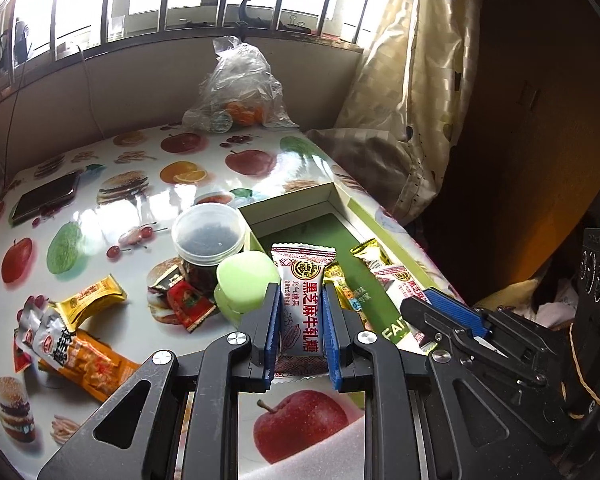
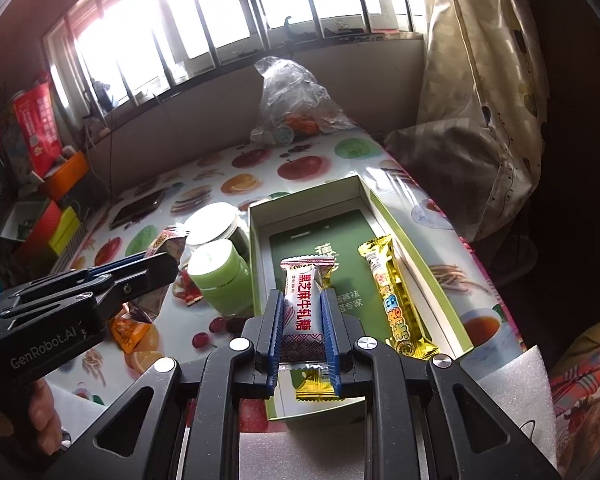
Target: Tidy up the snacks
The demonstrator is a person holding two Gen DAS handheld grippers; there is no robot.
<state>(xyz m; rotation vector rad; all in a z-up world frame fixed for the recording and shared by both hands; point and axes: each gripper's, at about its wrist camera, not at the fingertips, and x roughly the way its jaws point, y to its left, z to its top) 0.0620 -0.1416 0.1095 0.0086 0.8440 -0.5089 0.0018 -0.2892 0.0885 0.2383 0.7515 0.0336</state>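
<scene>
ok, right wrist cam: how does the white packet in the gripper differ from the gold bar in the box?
The white packet is red-printed, short and broad; the gold bar is shiny foil, long and slim. The white packet is clamped in the right gripper; the gold bar lies loose in the green box. Both are sealed, with crimped ends.

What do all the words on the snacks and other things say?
"黑芝麻牛轧糖": white candy wrapper in the left gripper; the same on the one in the right gripper.
"GenRobot.AI": left gripper's body, right view.
"FAI…": green box, cut off.
Gold bar, red packet: too blurred.
</scene>
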